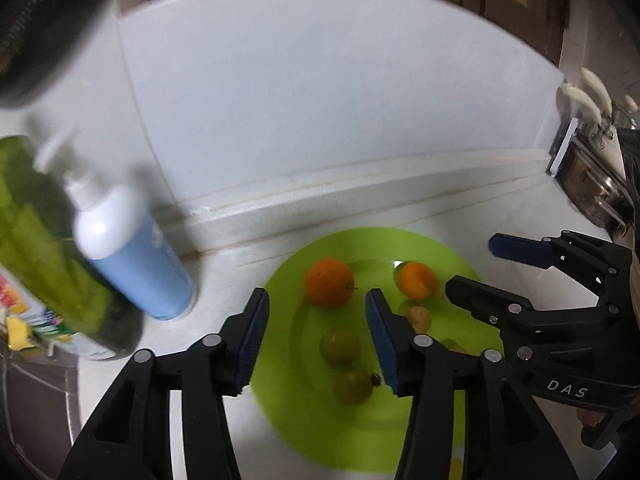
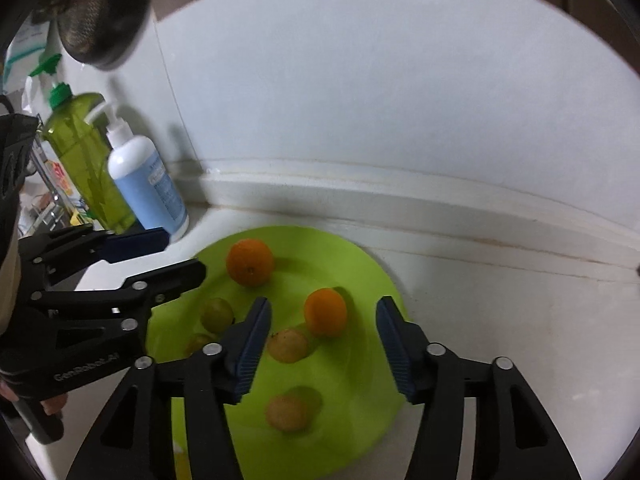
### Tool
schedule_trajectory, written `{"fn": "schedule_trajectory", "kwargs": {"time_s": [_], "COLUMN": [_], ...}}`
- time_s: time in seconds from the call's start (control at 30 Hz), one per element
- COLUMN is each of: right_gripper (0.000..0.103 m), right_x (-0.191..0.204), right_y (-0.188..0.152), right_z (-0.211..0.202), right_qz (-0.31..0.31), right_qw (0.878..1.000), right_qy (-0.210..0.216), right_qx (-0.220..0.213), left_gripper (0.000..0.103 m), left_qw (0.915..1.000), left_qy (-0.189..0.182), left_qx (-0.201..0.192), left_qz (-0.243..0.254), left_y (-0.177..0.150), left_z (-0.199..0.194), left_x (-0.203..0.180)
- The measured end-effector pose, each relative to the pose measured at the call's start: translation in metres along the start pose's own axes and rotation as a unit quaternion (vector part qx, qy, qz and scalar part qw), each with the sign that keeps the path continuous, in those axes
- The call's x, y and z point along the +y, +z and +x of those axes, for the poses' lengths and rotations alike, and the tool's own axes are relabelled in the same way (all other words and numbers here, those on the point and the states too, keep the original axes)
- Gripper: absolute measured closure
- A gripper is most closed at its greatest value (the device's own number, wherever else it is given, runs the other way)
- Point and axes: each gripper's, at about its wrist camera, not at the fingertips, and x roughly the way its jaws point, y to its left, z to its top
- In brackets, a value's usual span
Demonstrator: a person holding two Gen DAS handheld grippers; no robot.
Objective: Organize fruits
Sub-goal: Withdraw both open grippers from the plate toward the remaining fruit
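Observation:
A lime green plate (image 1: pixel 432 248) (image 2: pixel 360 280) lies on the white counter by the wall. On it sit two oranges (image 1: pixel 329 282) (image 1: pixel 417 280) (image 2: pixel 249 261) (image 2: pixel 325 311), two green round fruits (image 1: pixel 339 345) (image 1: pixel 353 385) (image 2: pixel 216 314) and two yellowish-brown fruits (image 1: pixel 418 317) (image 2: pixel 287 345) (image 2: pixel 286 412). My left gripper (image 1: pixel 316 312) (image 2: pixel 176 256) is open and empty above the plate's left side. My right gripper (image 2: pixel 324 320) (image 1: pixel 472 268) is open and empty above the plate's right side, with the smaller orange between its fingers' line of sight.
A white-and-blue pump bottle (image 1: pixel 132 256) (image 2: pixel 148 184) and a green bottle (image 1: pixel 44 240) (image 2: pixel 86 152) stand left of the plate against the wall. A dark hanging strainer (image 2: pixel 100 4) is at upper left. Cream handles and metal fittings (image 1: pixel 592 120) stand at the far right.

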Motion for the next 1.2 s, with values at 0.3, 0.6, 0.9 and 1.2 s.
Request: {"fn": "schedule_trajectory", "kwargs": {"time_s": [0.3,0.6,0.9,1.2], "right_gripper": [0.017,0.009,0.009,0.009], "right_x": [0.009,0.017,0.027,0.030], "right_y": [-0.008,-0.028,-0.061,-0.097], "right_z": [-0.075,-0.129,-0.160,-0.165], "right_qz": [-0.008,0.013,0.014,0.016], "right_qw": [0.997,0.991,0.988,0.991], "right_qy": [-0.033,-0.061,-0.063,-0.024], "right_qx": [-0.072,-0.120,-0.139,-0.131], "left_gripper": [0.040,0.032,0.023,0.018], "left_qw": [0.9981,0.9961,0.9942,0.9930], "left_qy": [0.016,0.025,0.040,0.050], "left_qx": [-0.060,-0.083,-0.098,-0.100], "left_qz": [-0.001,-0.012,-0.021,-0.038], "left_y": [-0.011,-0.038,-0.074,-0.117], "left_z": [-0.077,-0.132,-0.170,-0.180], "left_x": [-0.012,-0.021,-0.036,-0.053]}}
